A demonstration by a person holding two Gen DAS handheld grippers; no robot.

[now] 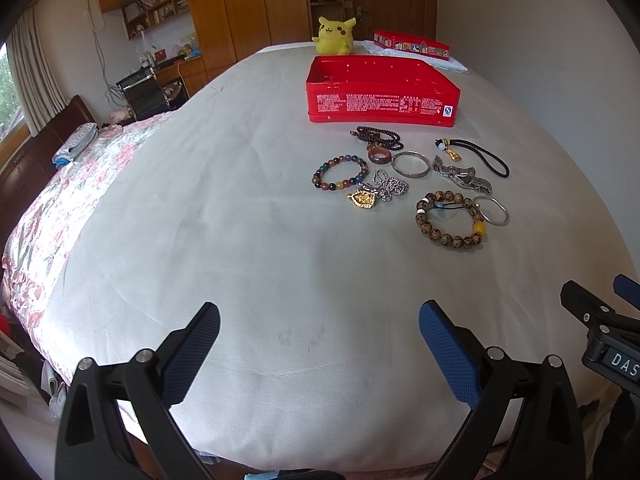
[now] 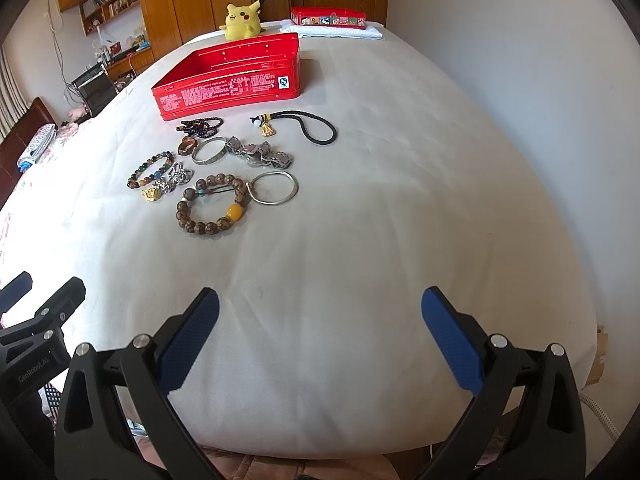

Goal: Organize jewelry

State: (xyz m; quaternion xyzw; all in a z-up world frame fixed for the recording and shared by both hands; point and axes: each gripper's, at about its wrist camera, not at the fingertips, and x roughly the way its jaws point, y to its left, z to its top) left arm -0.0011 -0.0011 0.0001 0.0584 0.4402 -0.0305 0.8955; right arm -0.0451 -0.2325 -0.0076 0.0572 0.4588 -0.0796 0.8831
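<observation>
The bed [image 2: 380, 200], under a plain white sheet, carries everything. Far up it sits the open red tin [image 2: 224, 80], seemingly empty, with a yellow plush toy [image 2: 242, 20] behind it. In front of the tin the jewelry lies in a loose cluster, none of it in the tin yet: a black braided cord [image 2: 316, 130] with a gold charm, a dark bead strand [image 2: 200, 125], a brown bead bracelet [image 2: 212, 204] with 1 amber bead, a thin silver bangle [image 2: 274, 188] touching it, a multicolor bead bracelet [image 1: 340, 172], an engraved silver bangle [image 1: 410, 164] and a small wooden ring [image 1: 378, 156].

The job looks to be at its very start. The next move calls for reaching forward to the nearest piece, probably the brown bead bracelet, and closing on its rim.

The left gripper [image 1: 320, 354] and right gripper [image 2: 320, 344] both hang near the bed's close edge, well apart from the jewelry, jaws spread wide, holding and touching nothing.
</observation>
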